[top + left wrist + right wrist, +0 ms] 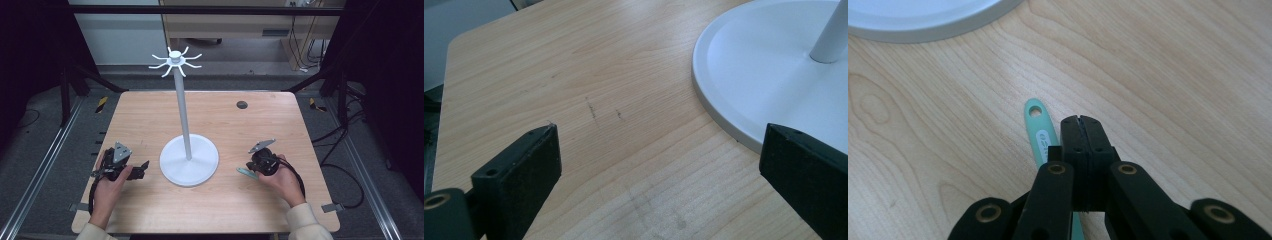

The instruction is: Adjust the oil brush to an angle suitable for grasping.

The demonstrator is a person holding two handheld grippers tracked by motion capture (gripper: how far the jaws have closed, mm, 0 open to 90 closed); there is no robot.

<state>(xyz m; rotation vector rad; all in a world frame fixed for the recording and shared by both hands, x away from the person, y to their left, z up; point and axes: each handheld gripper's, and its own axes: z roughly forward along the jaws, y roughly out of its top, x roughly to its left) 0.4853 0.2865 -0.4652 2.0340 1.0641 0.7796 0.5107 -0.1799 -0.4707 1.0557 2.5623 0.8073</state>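
A wooden table [150, 210] carries a tall stand with hooks [182, 105] on a round base near its middle. The left gripper [142, 169] lies just left of that base. The right gripper [251, 165] sits to the base's right, with a flat handle with a hanging hole [1038, 126] lying on the table just beside and partly under it. A small round hole cover [242, 104] sits toward the far edge.

White hook stand [188, 159]; wooden table [150, 115].
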